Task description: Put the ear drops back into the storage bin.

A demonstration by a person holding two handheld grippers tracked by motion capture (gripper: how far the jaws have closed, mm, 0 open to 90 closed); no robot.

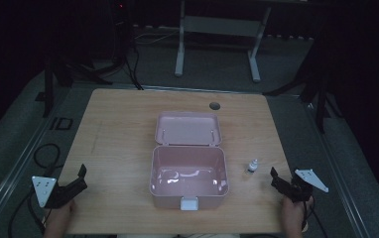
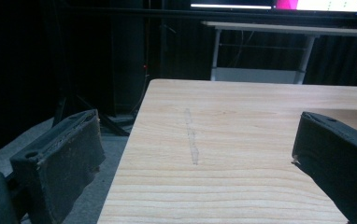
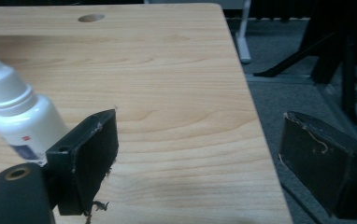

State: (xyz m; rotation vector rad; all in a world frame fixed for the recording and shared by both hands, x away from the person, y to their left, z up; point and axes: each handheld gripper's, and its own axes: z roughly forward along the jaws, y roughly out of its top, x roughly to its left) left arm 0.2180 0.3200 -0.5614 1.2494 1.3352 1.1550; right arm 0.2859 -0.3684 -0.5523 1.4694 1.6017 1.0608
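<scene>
1. Fingers of the right gripper [image 1: 278,179] are seen spread wide apart in the right gripper view, with nothing between them; bare wood of the table [image 1: 118,129] lies in the gap.
2. Fingers of the left gripper [image 1: 78,179] are likewise held apart and empty in the left gripper view, over the table's near left corner.
3. A small white dropper bottle [image 1: 252,166] is stood upright on the table, just right of the open pink box [image 1: 188,171] and apart from it.
4. From the right gripper, the bottle is found ahead and to the left, near but not touched; in the right gripper view the bottle [image 3: 20,116] is placed outside the left finger [image 3: 90,156], not in the gap.
5. The bottle's long axis is vertical, cap up, so it is judged that a level approach with the fingers to either side of the body would suit.
6. The right hand is clearly the nearer; the left gripper is kept well apart, with the box lying between it and the bottle.
7. A shift leftward by the right gripper is judged necessary before the fingers can be brought around the bottle.
</scene>
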